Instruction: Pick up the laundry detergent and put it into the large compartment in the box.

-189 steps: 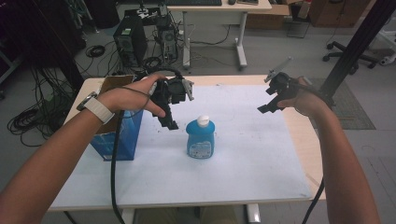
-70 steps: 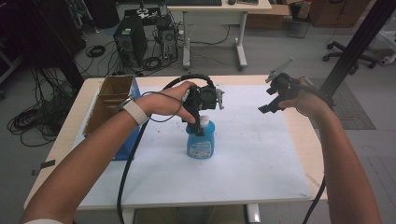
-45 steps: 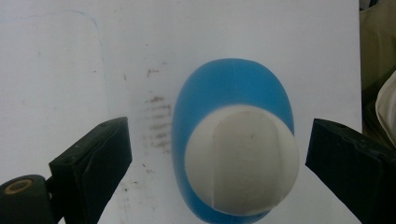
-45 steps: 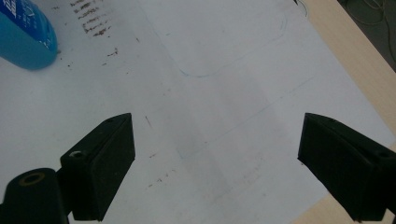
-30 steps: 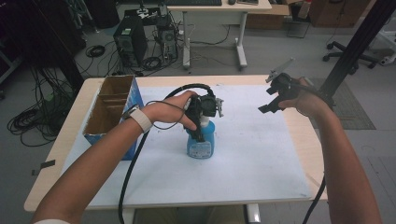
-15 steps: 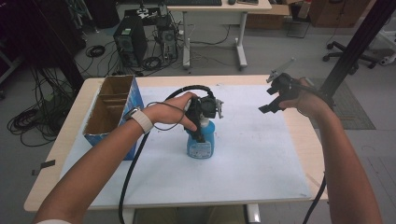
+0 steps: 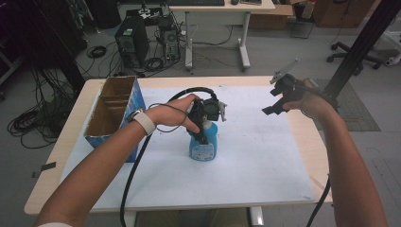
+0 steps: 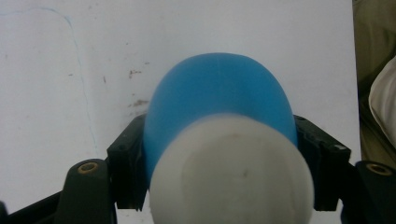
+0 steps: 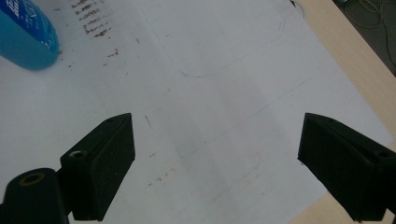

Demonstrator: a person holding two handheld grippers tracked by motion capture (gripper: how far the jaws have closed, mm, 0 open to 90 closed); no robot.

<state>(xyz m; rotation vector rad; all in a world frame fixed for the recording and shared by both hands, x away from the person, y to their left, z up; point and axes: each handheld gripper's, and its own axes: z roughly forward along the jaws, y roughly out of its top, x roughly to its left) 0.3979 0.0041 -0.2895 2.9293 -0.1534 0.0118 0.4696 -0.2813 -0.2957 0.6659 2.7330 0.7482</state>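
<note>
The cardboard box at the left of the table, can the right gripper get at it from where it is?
Probably not directly: the right gripper hovers open across the table, with the blue bottle and left gripper between it and the cardboard box.

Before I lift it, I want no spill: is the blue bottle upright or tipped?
Upright: the blue bottle stands on its base on the table's white sheet, white cap uppermost.

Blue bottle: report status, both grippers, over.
Left gripper jaws just closed around the blue bottle, upright on the white sheet. Right gripper open, hovering apart. Nothing in the way.
</note>
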